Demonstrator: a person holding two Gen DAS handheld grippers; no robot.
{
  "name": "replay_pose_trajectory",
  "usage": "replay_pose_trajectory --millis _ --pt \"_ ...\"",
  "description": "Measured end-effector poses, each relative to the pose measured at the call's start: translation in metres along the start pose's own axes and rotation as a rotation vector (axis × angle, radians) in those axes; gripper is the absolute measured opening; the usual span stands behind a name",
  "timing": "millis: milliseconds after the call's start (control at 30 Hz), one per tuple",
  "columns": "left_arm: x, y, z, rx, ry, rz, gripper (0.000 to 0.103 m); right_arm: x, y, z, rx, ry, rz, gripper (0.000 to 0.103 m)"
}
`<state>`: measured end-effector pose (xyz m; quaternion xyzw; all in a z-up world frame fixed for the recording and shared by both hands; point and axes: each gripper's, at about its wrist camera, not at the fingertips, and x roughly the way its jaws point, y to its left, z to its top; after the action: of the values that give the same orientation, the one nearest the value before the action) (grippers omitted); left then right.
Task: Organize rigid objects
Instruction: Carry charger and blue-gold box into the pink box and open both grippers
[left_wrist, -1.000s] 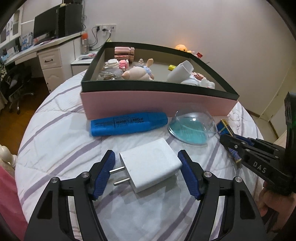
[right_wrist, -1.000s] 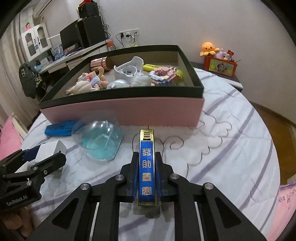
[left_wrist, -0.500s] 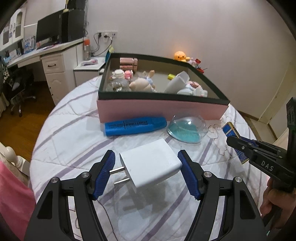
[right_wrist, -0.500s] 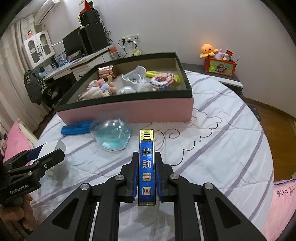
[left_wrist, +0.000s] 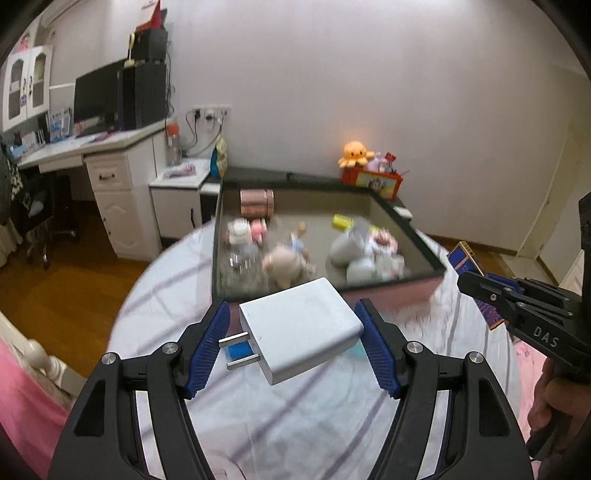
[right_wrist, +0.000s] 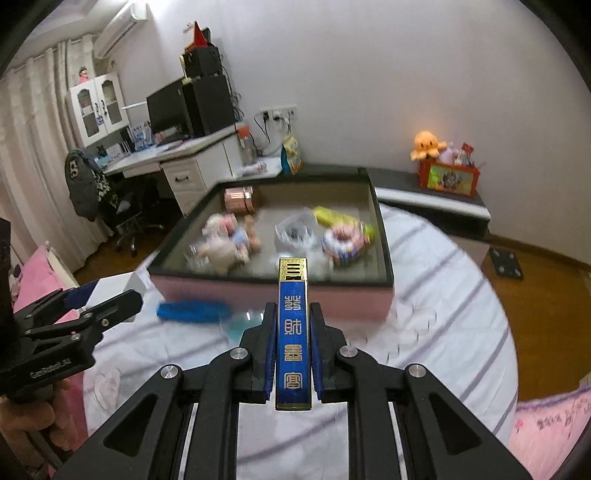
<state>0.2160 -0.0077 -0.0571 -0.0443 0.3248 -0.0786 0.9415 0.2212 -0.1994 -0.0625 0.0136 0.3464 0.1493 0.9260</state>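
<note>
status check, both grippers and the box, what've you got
Left hand-held gripper shut on white charger. Right hand-held gripper shut on blue bar. Box ahead, open, part filled. Nothing in the way.

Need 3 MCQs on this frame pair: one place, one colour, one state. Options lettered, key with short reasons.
1. Where does the copper tin lie?
A. in the box, at a far corner
B. on the bedsheet by the blue marker
C. on the desk

2. What colour is the slim case in the right gripper?
A. red with silver trim
B. blue with gold characters
C. plain white

3. What is the left gripper doing?
A. empty, shut
B. holding the clear dome
C. holding the white charger clear of the bed

Key:
1 A: the tin sits inside the dark rim, against the far wall.
2 B: blue face and gold characters show between the pads.
3 C: the charger sits between the blue pads, prongs pointing at the left pad, with the sheet below it.
</note>
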Motion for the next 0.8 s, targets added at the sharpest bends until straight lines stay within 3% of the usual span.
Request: replay_pose_trajectory --millis 400,800 --pt "0.029 0.001 0.084 0.02 -0.105 0.009 0.071 0.023 -0.004 0.082 -0.035 -0.086 0.004 0.015" --pt "0.081 -0.011 0.127 0.044 -0.106 -0.001 0.071 0.072 -0.015 0.115 -0.038 -0.055 0.015 0.015"
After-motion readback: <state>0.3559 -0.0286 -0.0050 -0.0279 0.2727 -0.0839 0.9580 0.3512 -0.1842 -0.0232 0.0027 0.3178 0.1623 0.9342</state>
